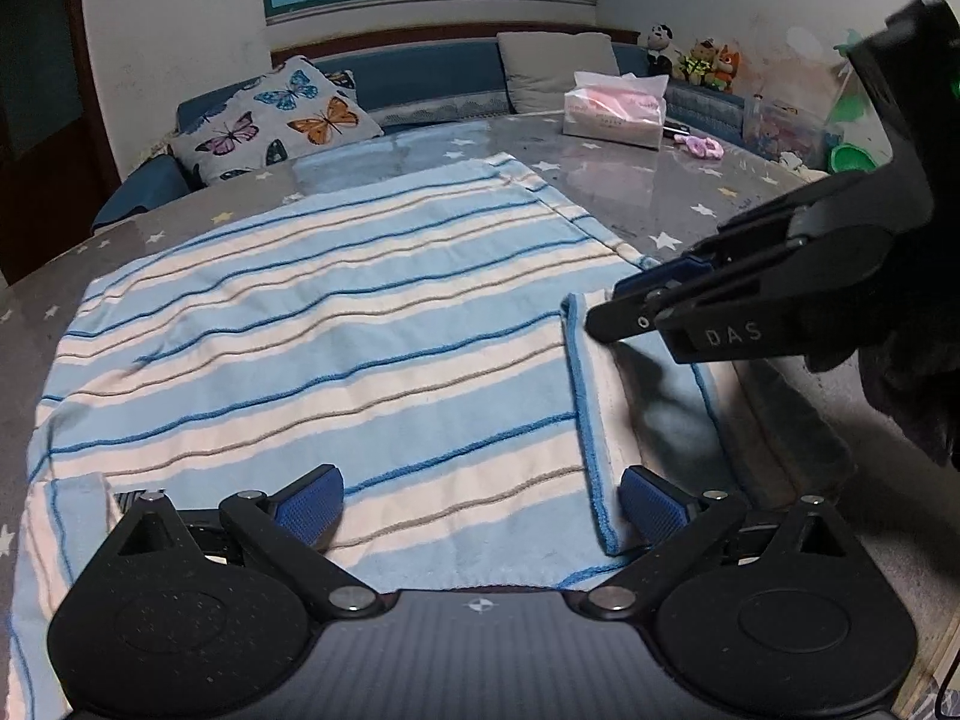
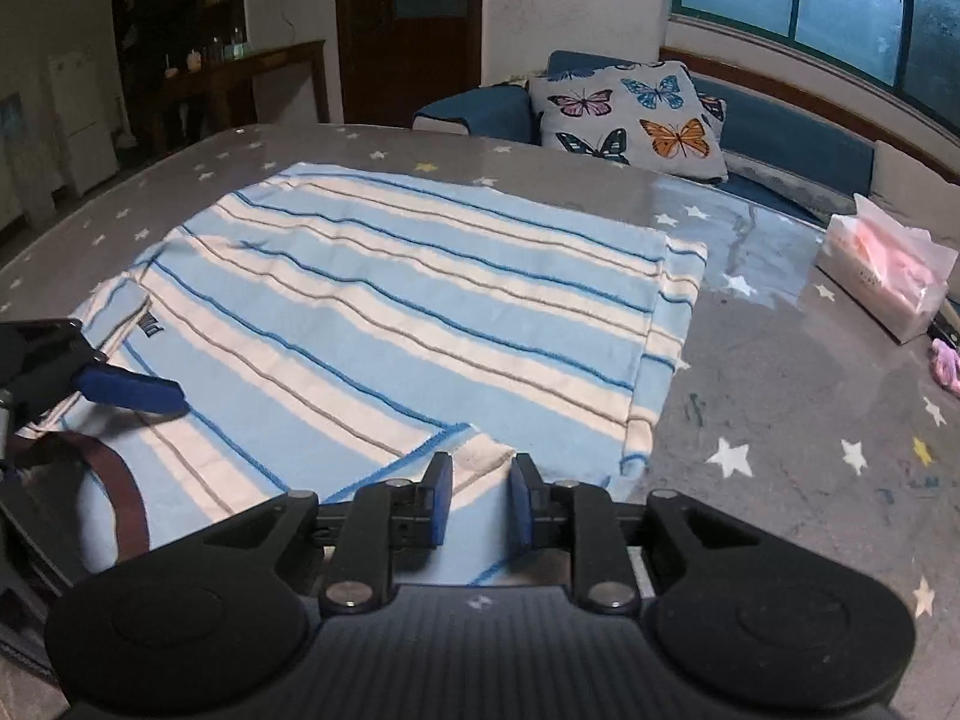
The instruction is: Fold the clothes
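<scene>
1. Right wrist view: the right tongs (image 2: 478,501) stand with a narrow gap between the blue pads, and a folded-over corner of the striped garment (image 2: 384,312) lies in that gap. The pads do not visibly press on the cloth, so I judge it not gripped.
2. Left wrist view: the left tongs (image 1: 480,507) stand wide apart over the near hem of the garment (image 1: 312,324), holding nothing. The right tongs (image 1: 624,309) enter from the right, tips at the top of a turned-over flap (image 1: 591,420).
3. Location: the garment lies spread flat on the grey star-patterned surface (image 2: 780,396), near its front edge. One side is already turned inward; a brown neckline trim (image 2: 129,492) shows at the lower left in the right wrist view.
4. Orientation: the stripes run across the cloth from the left tongs' side to the right tongs' side. Which dimension is longer cannot be told reliably through the fisheye lens.
5. Risk: with the right pads loose, any lift would likely let the corner slip and the flap fall open.
6. Risk: if only one side is raised, the cloth would skew and the fold line would cross the stripes unevenly.
7. Surroundings: a tissue pack (image 2: 888,288) sits well apart at the far right; a butterfly cushion (image 2: 630,120) lies beyond the surface.
</scene>
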`<state>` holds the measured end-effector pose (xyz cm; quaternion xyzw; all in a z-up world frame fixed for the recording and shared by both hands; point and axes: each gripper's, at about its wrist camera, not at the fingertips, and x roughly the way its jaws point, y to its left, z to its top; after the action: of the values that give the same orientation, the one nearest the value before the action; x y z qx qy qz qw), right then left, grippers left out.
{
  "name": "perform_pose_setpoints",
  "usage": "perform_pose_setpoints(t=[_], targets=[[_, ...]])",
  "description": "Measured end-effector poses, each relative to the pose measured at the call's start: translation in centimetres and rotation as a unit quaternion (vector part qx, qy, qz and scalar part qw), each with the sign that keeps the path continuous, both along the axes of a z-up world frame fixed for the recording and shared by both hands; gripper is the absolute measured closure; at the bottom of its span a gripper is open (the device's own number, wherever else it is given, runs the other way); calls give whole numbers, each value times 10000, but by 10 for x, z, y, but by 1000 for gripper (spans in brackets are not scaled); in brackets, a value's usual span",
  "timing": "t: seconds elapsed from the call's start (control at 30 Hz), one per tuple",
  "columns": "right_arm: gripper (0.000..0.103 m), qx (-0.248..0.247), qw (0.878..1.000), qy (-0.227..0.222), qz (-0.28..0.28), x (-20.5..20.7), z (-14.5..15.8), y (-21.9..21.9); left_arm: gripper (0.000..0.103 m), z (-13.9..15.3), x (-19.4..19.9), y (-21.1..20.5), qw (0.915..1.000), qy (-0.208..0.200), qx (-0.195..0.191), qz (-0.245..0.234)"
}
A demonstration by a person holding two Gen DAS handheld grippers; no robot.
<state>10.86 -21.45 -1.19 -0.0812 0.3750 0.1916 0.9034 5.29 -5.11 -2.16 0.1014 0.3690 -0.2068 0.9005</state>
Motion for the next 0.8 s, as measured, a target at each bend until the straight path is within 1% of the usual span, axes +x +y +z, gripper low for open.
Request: perform_pose_setpoints(t=[0.13,0.27,0.37,0.43,0.57,0.73,0.77,0.8], targets=[[76,39,9998,88,198,-15,5,1,2,8,-3,15,9999,-67,-52,116],[74,-142,9982,143,565,-41,6,8,2,16,-9,36,9992,-173,-74,347],[64,-268,9958,195,852,-61,6,14,2,22,-16,59,9981,-274,-1,553],[64,-330,9939,191,1031,-74,5,19,2,25,-21,75,9968,-325,74,723],[63,-343,9917,211,1218,-92,5,25,2,30,-31,110,9929,-365,229,1104],[62,-443,9880,231,1460,-110,9,22,4,29,-51,146,9907,-292,444,1253],[59,-509,9864,214,1550,-114,10,21,4,30,-58,152,9913,-283,440,1208],[52,-591,9847,196,1626,-117,9,21,4,31,-64,156,9920,-278,444,1146]])
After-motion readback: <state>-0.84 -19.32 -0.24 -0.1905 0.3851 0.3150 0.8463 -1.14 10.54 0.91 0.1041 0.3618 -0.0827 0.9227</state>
